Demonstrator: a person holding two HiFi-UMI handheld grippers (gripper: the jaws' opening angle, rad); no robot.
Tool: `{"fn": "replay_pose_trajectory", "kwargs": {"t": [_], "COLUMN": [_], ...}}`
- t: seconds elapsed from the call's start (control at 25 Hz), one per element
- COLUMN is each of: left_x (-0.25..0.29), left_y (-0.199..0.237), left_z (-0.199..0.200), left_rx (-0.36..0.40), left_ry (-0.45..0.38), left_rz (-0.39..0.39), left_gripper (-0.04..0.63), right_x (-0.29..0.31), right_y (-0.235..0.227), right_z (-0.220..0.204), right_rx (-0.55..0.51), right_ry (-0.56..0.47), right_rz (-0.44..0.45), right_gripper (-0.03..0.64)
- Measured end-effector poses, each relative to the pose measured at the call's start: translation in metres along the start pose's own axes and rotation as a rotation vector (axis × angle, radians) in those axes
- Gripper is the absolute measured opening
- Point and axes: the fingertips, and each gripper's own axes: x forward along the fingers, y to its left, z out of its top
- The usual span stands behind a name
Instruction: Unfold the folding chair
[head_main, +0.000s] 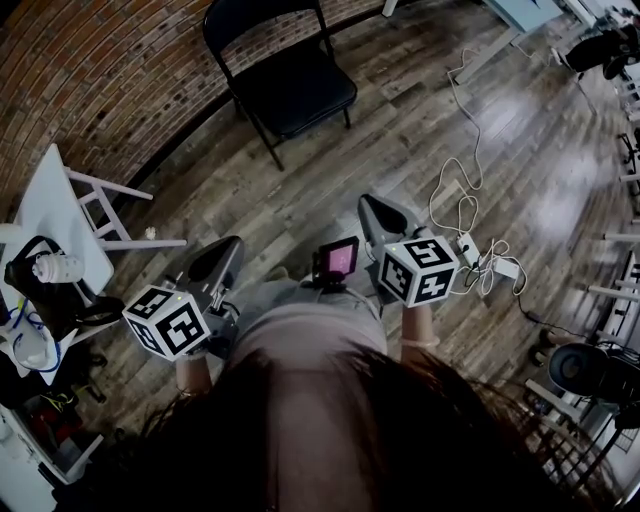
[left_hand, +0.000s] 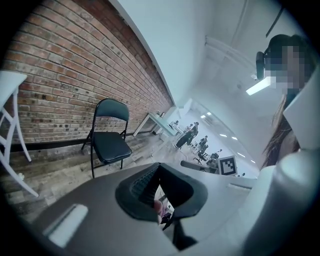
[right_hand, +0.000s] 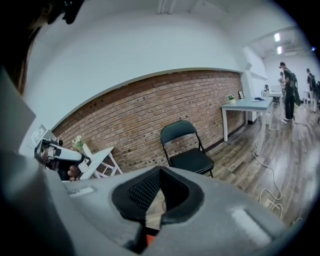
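The black folding chair (head_main: 295, 85) stands opened on its legs by the brick wall, seat down; it also shows as the chair (left_hand: 110, 145) and the chair (right_hand: 190, 160) in the two gripper views. My left gripper (head_main: 232, 246) and right gripper (head_main: 368, 203) are held low and close to the person's body, well short of the chair. Both point toward it. The left gripper (left_hand: 159, 192) has its jaws shut with nothing between them. The right gripper (right_hand: 159, 196) is likewise shut and empty.
A white side table (head_main: 55, 215) with a slatted frame stands at the left, with a black bag (head_main: 45, 295) below it. White cables and a power strip (head_main: 470, 245) lie on the wood floor at the right. A white desk (right_hand: 250, 105) and people stand farther off.
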Motion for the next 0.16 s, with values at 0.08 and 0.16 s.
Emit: {"fn": "replay_pose_trajectory", "kwargs": {"t": [0.08,0.16], "left_x": [0.0030,0.0055], "left_y": [-0.0006,-0.0019], "left_z": [0.0000,0.0005], "left_rx": [0.004,0.007], "left_ry": [0.000,-0.001], "left_rz": [-0.007,-0.012], "left_gripper": [-0.003,-0.003], "right_x": [0.0003,0.0007], "right_y": [-0.0037,-0.0072], "right_z": [0.0014,0.0025], "right_rx": [0.001,0.002], "right_ry": [-0.003,-0.004], "right_rz": [-0.003,-0.005], "right_gripper": [-0.006,-0.006]}}
